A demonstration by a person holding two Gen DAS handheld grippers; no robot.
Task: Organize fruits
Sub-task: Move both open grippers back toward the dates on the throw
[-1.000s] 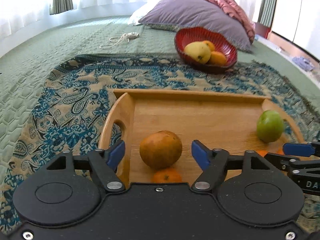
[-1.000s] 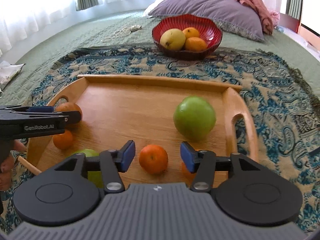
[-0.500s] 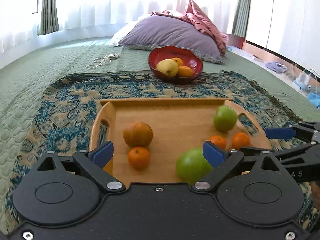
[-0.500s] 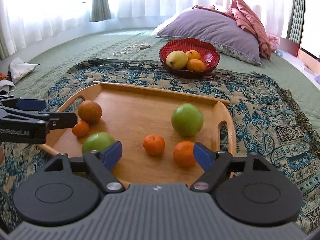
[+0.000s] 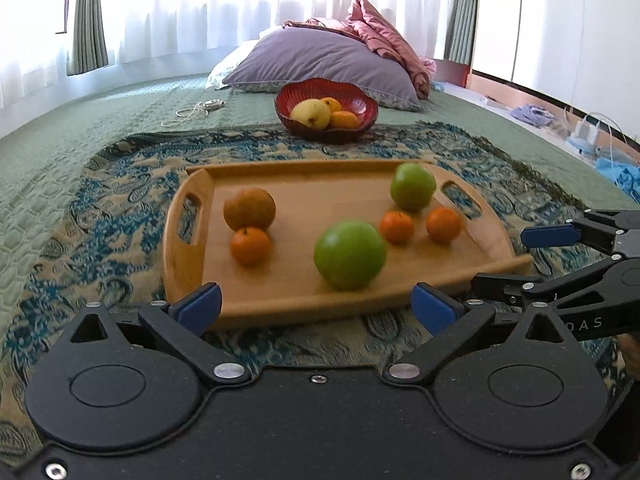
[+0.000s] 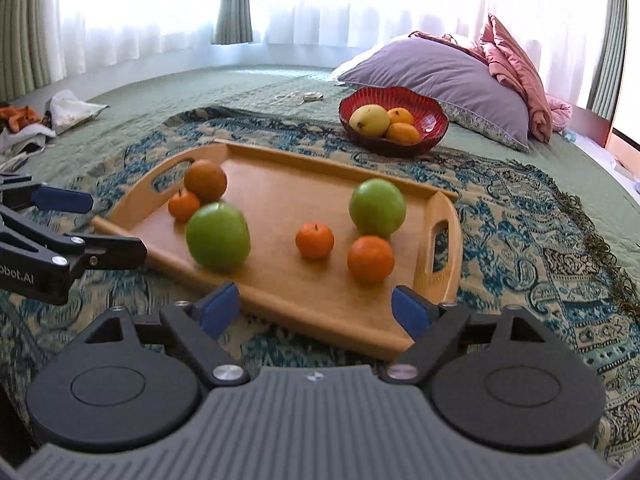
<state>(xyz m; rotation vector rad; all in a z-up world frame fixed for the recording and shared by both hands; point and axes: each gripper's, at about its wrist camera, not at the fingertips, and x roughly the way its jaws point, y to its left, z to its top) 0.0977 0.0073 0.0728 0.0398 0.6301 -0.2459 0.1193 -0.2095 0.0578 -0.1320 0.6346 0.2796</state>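
Observation:
A wooden tray (image 5: 312,304) (image 6: 280,304) lies on a patterned throw. On it are two green apples (image 5: 349,255) (image 5: 412,187), a brownish orange (image 5: 249,208) and three small oranges (image 5: 251,246) (image 5: 397,227) (image 5: 443,225). In the right wrist view the near apple (image 6: 218,237) and far apple (image 6: 377,207) show too. A red bowl (image 5: 360,100) (image 6: 432,120) behind the tray holds a yellow mango and oranges. My left gripper (image 5: 316,308) is open and empty, just short of the tray's near edge. My right gripper (image 6: 316,308) is open and empty, also before the tray.
The patterned throw (image 5: 120,200) covers a green quilted bed (image 5: 80,120). A purple pillow (image 5: 320,64) and pink cloth (image 5: 384,44) lie behind the bowl. A white cord (image 5: 196,110) lies at back left. Clothes and a bag (image 6: 60,108) sit at far left.
Both grippers have drawn back from over the tray to in front of its near edge, and both have opened wider. The fruits stay on the tray.

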